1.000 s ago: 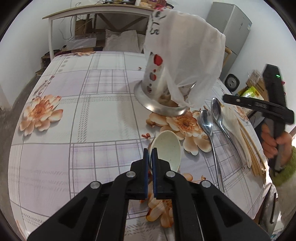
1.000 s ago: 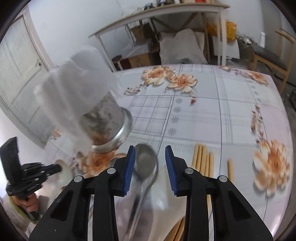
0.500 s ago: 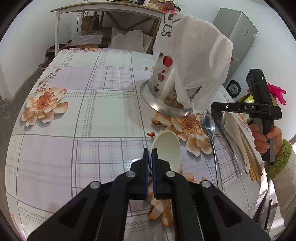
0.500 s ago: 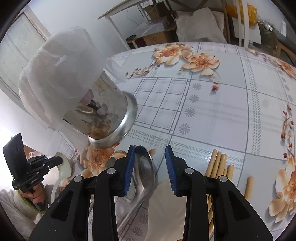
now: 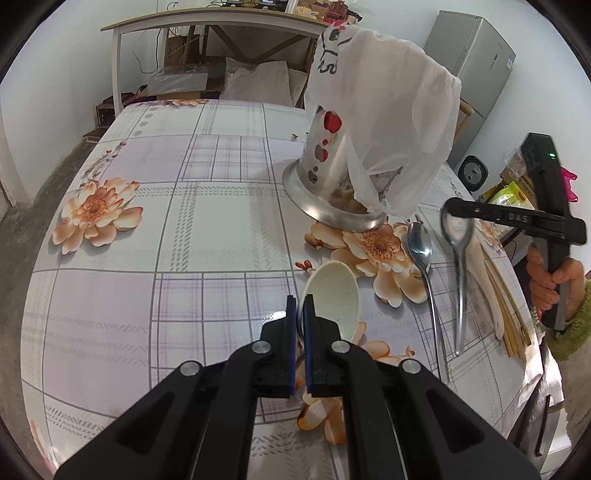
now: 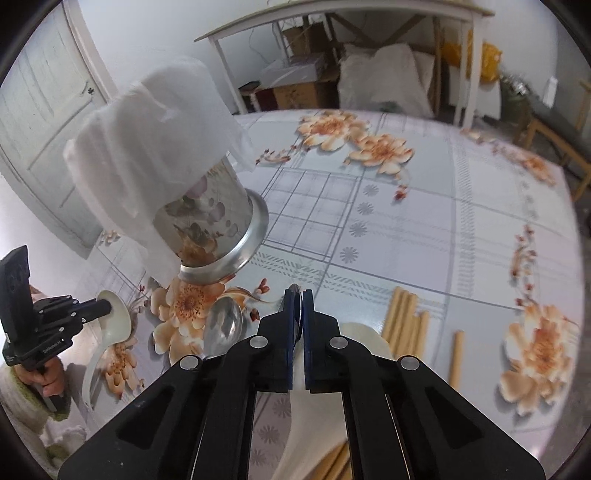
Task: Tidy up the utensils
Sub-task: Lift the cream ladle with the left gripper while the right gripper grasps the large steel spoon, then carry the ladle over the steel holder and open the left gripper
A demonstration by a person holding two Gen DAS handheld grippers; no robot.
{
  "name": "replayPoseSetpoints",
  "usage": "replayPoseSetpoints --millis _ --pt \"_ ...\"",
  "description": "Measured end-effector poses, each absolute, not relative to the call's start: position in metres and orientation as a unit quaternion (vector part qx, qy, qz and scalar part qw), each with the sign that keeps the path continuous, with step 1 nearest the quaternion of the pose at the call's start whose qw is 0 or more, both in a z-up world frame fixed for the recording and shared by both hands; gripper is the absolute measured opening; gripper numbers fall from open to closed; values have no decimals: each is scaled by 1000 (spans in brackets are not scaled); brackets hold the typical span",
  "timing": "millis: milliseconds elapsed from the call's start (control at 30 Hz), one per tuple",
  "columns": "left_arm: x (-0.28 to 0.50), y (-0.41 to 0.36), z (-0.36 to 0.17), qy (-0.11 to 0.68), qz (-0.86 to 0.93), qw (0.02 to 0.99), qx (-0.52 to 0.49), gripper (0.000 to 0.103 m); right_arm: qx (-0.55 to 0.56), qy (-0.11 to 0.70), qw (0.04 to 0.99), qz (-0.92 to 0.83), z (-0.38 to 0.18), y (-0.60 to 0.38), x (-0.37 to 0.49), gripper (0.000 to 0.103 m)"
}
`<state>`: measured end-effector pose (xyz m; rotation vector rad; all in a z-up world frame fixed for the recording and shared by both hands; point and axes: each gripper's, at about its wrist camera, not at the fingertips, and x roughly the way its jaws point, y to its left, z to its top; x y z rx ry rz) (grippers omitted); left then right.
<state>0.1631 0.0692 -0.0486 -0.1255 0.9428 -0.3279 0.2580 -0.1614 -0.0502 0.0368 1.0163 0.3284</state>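
Note:
My left gripper (image 5: 302,301) is shut on the rim of a cream ladle (image 5: 334,295), which also shows in the right wrist view (image 6: 114,319). My right gripper (image 6: 298,295) is shut on the bowl of a metal spoon (image 5: 456,229) and lifts its bowl end off the table. A second metal spoon (image 5: 421,247) lies flat beside it, also visible in the right wrist view (image 6: 223,328). A metal utensil holder (image 5: 325,177) stands draped with a white plastic bag (image 5: 384,107). Wooden chopsticks (image 6: 402,317) and a cream spoon (image 6: 314,410) lie by my right gripper.
The table has a floral checked cloth (image 5: 207,221). A fridge (image 5: 476,70) and a wooden desk (image 5: 207,18) stand behind. A loose chopstick (image 6: 456,356) lies apart on the right. The table edge runs close on the right of the left wrist view.
My right gripper has shut on the metal spoon's bowl and raised it. My left gripper stays shut on the ladle, which has barely moved.

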Motion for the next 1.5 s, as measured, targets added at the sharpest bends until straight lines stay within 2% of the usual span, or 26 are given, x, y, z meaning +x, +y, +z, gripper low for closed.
replayPoseSetpoints --millis 300,467,767,900,1100,1267,1500 --pt "148 71 -16 408 -148 899 -62 3 -40 406 909 88 17 -155 202 2" --pt "142 74 29 350 -146 923 -68 3 -47 349 934 66 60 -153 176 2" --pt "167 75 163 136 -127 978 -99 3 -24 287 955 75 101 -154 156 2" --pt "196 62 185 73 -134 982 -112 3 -11 292 953 77 97 -157 160 2" --pt "248 31 167 55 -131 986 -88 3 15 310 947 82 84 -167 169 2" --pt "285 14 127 82 -123 988 -52 3 22 327 941 86 71 -172 180 2" --pt "282 14 101 87 -124 988 -22 3 24 335 937 93 63 -175 183 2"
